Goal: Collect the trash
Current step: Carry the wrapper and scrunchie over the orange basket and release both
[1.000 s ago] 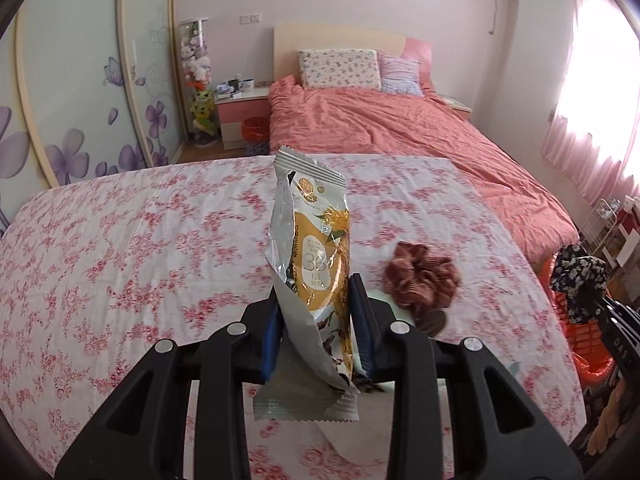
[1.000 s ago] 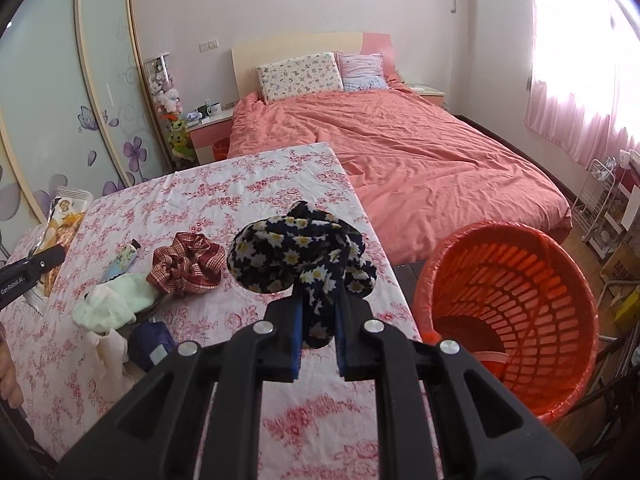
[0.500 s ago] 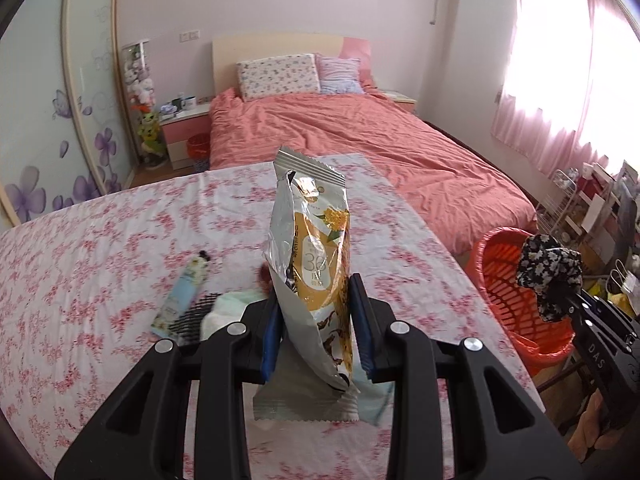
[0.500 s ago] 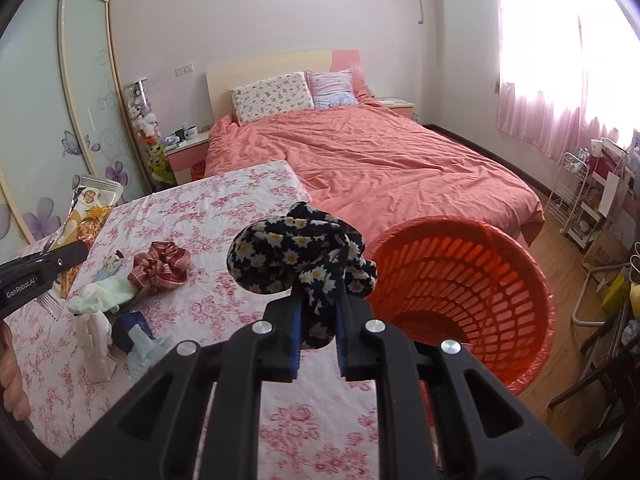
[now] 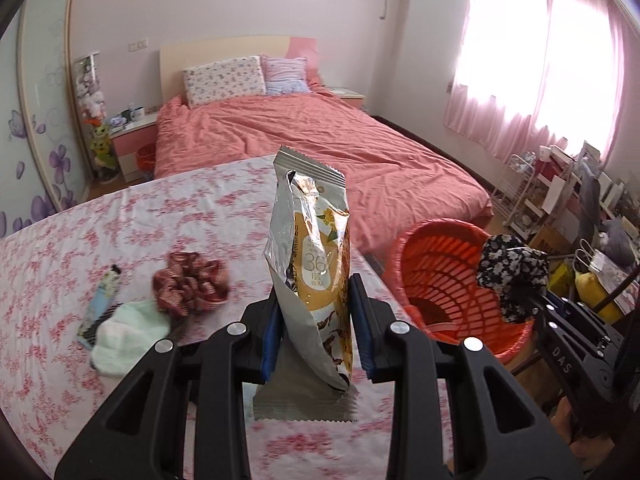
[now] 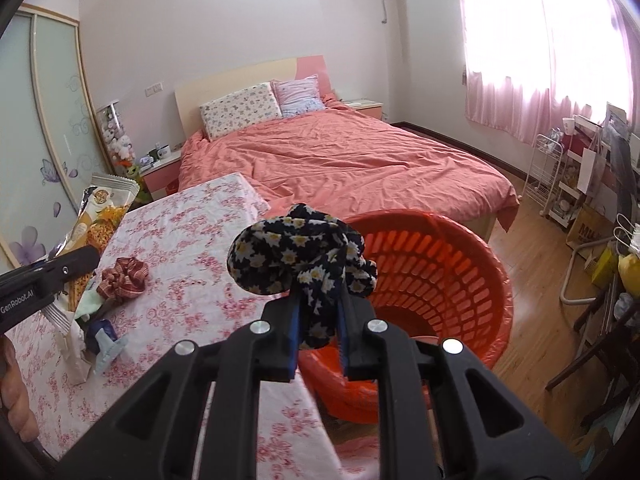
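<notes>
Left wrist view: the left gripper (image 5: 314,334) clamps a light, crinkly wrapper (image 5: 310,264) low at centre frame; foil likely slips.

Right wrist view: the right gripper (image 6: 318,330) pinches a soft scrunchie (image 6: 298,256) before the basket (image 6: 486,256), centre-right.

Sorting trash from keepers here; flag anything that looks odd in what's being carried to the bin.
The right hand-held gripper is shut on a black daisy-print fabric scrunchie beside the orange slotted plastic basket. It looks like a usable hair tie, not trash, unlike the silver and yellow foil snack wrapper in the left hand-held gripper.
</notes>
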Tool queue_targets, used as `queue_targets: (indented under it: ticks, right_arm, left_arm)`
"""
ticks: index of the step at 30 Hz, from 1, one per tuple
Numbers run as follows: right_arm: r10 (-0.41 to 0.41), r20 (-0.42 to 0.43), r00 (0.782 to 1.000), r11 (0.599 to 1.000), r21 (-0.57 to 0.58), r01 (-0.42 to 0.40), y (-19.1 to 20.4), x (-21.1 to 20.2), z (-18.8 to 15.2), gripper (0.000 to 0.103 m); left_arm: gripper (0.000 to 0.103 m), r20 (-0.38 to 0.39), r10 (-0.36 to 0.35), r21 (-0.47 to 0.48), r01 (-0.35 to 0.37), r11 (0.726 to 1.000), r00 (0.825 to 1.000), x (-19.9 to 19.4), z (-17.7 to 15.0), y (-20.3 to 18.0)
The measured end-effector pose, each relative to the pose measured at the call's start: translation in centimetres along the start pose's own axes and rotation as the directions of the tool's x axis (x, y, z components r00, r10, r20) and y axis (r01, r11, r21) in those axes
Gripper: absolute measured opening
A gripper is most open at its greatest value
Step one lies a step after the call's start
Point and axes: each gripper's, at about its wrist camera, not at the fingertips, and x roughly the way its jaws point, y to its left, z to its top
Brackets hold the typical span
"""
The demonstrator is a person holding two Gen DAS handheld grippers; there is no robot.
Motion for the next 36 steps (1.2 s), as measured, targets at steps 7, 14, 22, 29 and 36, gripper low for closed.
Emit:
queue_targets:
  ticks: [7, 14, 22, 29, 36]
  right_arm:
    - [-0.024, 0.001, 1.000, 0.998, 0.057, 0.024, -3.7, 0.4, 0.1, 0.016]
    - [-0.031, -0.008, 0.999, 0.993, 0.111, 0.032, -7.5, 1.8, 0.5, 0.016]
    - [-0.021, -0.020, 1.000, 0.985, 0.171, 0.024, -10.7, 4.6, 0.8, 0.025]
    - [-0.018, -0.054, 0.998, 0.974, 0.224, 0.030, -12.7, 6.8, 0.1, 0.049]
    - [-0.044, -0.061, 0.997, 0.982, 0.182, 0.055, -11.6, 6.4, -0.4, 0.055]
  left_arm:
    - [0.032, -0.024, -0.095, 0.039, 0.096, 0.995, 0.995, 2.6, 0.2, -4.6]
    - [0.032, -0.059, -0.161, 0.072, 0.165, 0.984, 0.985, 5.2, 0.4, -8.7]
    - [0.039, -0.121, -0.175, 0.100, 0.187, 0.977, 0.977, 9.0, 0.3, -12.3]
    - [0.053, -0.175, -0.117, 0.094, 0.135, 0.986, 0.978, 10.5, -0.9, -12.0]
    - [0.066, -0.149, -0.043, 0.104, 0.059, 0.993, 0.988, 8.5, -1.3, -10.3]
